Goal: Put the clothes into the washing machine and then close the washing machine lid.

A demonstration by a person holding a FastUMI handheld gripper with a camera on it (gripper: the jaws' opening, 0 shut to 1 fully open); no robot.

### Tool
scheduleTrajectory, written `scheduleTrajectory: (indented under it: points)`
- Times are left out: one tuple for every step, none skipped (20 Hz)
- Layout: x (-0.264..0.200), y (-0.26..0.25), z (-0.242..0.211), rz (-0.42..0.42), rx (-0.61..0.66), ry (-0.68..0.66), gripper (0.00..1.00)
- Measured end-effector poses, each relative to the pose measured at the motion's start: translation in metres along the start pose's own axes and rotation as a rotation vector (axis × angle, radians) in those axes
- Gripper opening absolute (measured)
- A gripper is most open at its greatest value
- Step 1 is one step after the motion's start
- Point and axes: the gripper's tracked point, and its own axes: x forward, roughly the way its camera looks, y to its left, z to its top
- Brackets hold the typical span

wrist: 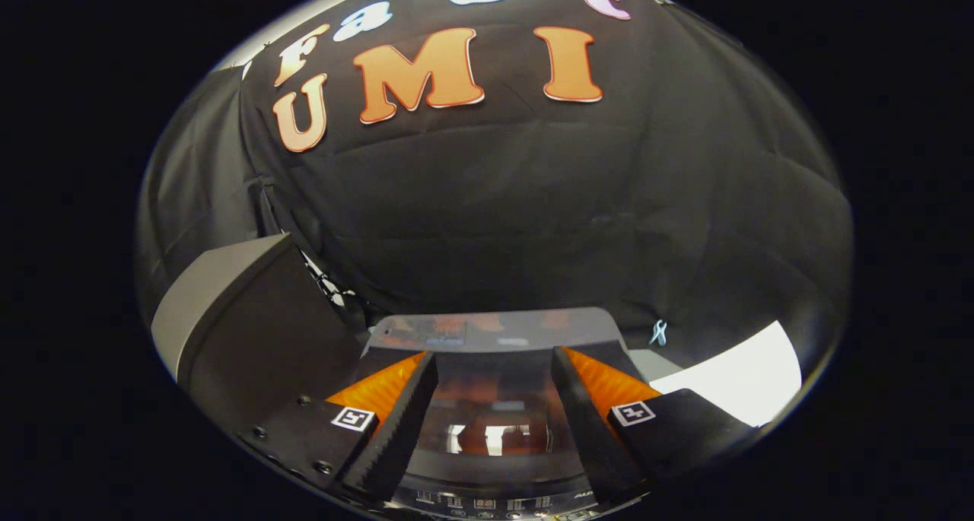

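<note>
While the fingers (494, 399) stand open, the washing machine lid (494, 430) lies flat between them.

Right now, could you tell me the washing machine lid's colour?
Dark, glossy glass; the washing machine lid shows best in the gripper view, between the open gripper.

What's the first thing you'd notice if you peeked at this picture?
The tool sticks out in front, its two fingers spread apart with nothing between them. Just beneath and ahead lies the washing machine's shiny lid, glinting with reflections. Behind it all hangs a big black cloth wall.
</note>
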Motion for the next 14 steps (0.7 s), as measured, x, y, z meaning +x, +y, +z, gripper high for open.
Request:
scheduleTrajectory:
  points:
    - [-0.003,-0.004,-0.002,-0.006,0.016,0.0,0.97]
    - [-0.005,-0.007,-0.001,-0.012,0.027,-0.009,0.97]
    - [-0.005,-0.008,0.002,-0.017,0.028,-0.016,0.97]
    - [-0.007,-0.01,0.005,-0.022,0.022,-0.025,0.97]
    - [-0.011,-0.01,0.009,-0.021,0.016,-0.035,0.97]
    - [-0.01,-0.007,0.016,-0.016,0.014,-0.05,0.97]
    - [-0.012,-0.004,0.02,-0.01,0.012,-0.065,0.97]
    - [-0.014,0.0,0.026,0.0,0.012,-0.078,0.97]
    - [-0.018,0.002,0.033,0.007,0.01,-0.091,0.97]
    - [-0.022,0.006,0.04,0.016,0.007,-0.107,0.97]
    - [-0.028,0.01,0.048,0.025,0.004,-0.124,0.97]
    - [-0.035,0.014,0.056,0.034,0.002,-0.145,0.97]
    - [-0.042,0.017,0.064,0.046,0.001,-0.163,0.97]
    - [-0.051,0.022,0.073,0.059,0.002,-0.185,0.97]
